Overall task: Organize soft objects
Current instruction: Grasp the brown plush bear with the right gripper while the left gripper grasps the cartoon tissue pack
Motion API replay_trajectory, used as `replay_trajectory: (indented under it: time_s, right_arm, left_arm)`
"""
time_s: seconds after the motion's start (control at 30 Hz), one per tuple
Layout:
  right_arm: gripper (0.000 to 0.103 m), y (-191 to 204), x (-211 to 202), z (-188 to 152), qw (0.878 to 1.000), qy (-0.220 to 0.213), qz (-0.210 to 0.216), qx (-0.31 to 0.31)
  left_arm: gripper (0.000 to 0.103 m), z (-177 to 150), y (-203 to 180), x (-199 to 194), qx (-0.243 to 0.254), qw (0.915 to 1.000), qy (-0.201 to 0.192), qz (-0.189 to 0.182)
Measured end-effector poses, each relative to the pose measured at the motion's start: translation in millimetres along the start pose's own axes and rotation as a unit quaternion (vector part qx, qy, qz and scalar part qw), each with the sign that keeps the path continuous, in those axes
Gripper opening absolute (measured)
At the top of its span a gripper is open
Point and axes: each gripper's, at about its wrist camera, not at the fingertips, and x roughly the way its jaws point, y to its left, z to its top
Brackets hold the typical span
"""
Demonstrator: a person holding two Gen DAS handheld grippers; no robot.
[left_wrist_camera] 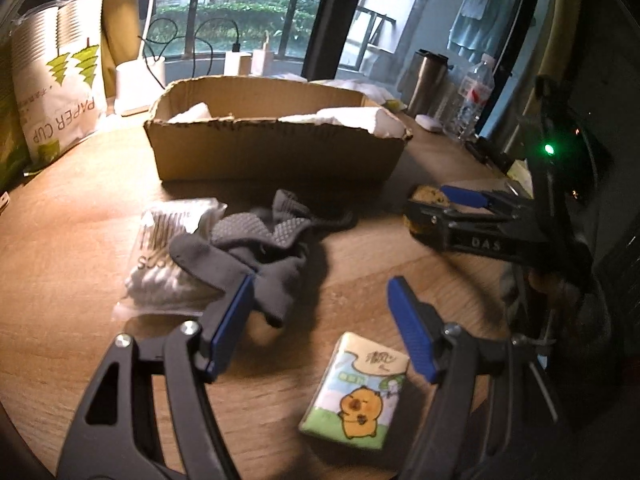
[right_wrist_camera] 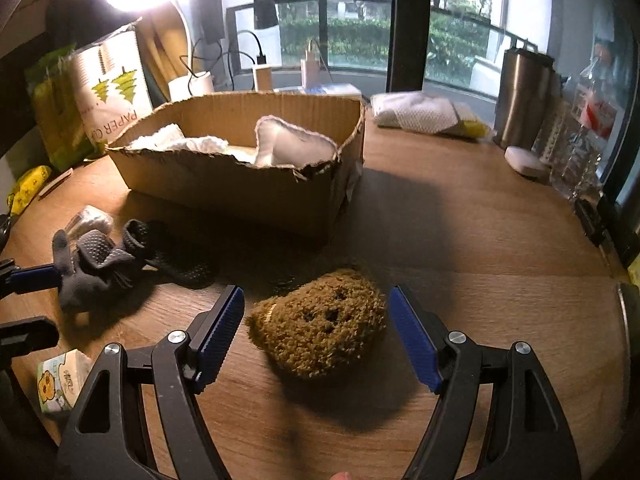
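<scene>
A brown plush bear [right_wrist_camera: 320, 320] lies on the wooden table [right_wrist_camera: 480, 240]. My right gripper [right_wrist_camera: 316, 332] is open and straddles it from above, its blue pads just clear of both sides. Grey socks [left_wrist_camera: 260, 248] lie crumpled beside a clear packet of cotton swabs [left_wrist_camera: 168, 256]. The open left gripper [left_wrist_camera: 320, 320] hovers at the socks' near end, with its left pad over the fabric's edge. A tissue pack with a cartoon animal [left_wrist_camera: 356, 396] lies under its right finger. Behind stands a torn cardboard box [right_wrist_camera: 240, 184] holding white soft items [right_wrist_camera: 292, 144].
A paper cup pack [left_wrist_camera: 60, 92] leans at the back left. A steel tumbler [right_wrist_camera: 520, 96], a water bottle [right_wrist_camera: 580, 132] and a small white case [right_wrist_camera: 524, 160] stand at the right. A white cloth bundle [right_wrist_camera: 416, 114], chargers and cables sit behind the box.
</scene>
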Motion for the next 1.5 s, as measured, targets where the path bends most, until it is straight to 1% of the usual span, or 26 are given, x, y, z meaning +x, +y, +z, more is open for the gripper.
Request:
replay_trajectory:
  time_s: [0.07, 0.13, 0.2, 0.3, 0.37, 0.53, 0.63, 0.7, 0.87, 1.0, 1.23, 1.33, 1.37, 1.5]
  right_arm:
    - [0.078, -4, 6, 1, 1.0, 0.013, 0.018, 0.011]
    - [0.07, -8, 8, 0, 0.999, 0.02, 0.022, 0.022]
    - [0.066, -6, 7, -2, 0.999, 0.023, 0.022, 0.017]
    - [0.064, -1, 1, -8, 0.999, 0.024, 0.024, 0.004]
    - [0.063, 1, -4, -13, 0.999, 0.024, 0.023, -0.002]
    - [0.063, 3, -18, -26, 0.999, 0.021, 0.031, -0.007]
    - [0.063, 2, -25, -31, 0.999, 0.017, 0.034, -0.007]
    - [0.063, 1, -31, -32, 0.999, 0.011, 0.035, -0.007]
    - [0.063, 0, -43, -29, 0.999, -0.008, 0.04, -0.009]
    - [0.063, 2, -48, -27, 0.999, -0.017, 0.041, -0.013]
    - [0.063, 2, -46, -27, 0.999, -0.017, 0.043, -0.01]
    - [0.063, 3, -47, -26, 0.999, -0.02, 0.042, -0.012]
    - [0.063, 3, -47, -26, 0.999, -0.021, 0.041, -0.012]
    - [0.063, 6, -52, -24, 0.999, -0.028, 0.042, -0.014]
  left_arm:
    - [0.071, -2, -1, 0, 0.001, 1.0, 0.005, 0.0]
    - [0.071, -4, -3, 0, 0.003, 0.9999, 0.011, 0.0]
    - [0.071, -7, -5, -1, 0.007, 0.9999, 0.015, 0.002]
    - [0.071, -12, -7, -3, 0.011, 0.9997, 0.023, 0.002]
    - [0.071, -15, -10, 1, 0.017, 0.9992, 0.037, 0.001]
    - [0.071, -22, -21, 3, 0.035, 0.9981, 0.051, -0.003]
    - [0.071, -27, -26, 10, 0.049, 0.9965, 0.068, 0.0]
    - [0.071, -30, -28, 13, 0.05, 0.996, 0.074, -0.006]
    - [0.071, -32, -34, 16, 0.062, 0.9951, 0.077, -0.006]
    - [0.071, -32, -39, 19, 0.075, 0.9941, 0.079, 0.004]
    - [0.069, -33, -36, 19, 0.071, 0.995, 0.07, -0.01]
    - [0.051, -35, -37, 17, 0.078, 0.9946, 0.068, -0.008]
    - [0.049, -35, -38, 17, 0.08, 0.9944, 0.068, -0.008]
    - [0.048, -34, -38, 14, 0.082, 0.9948, 0.06, -0.013]
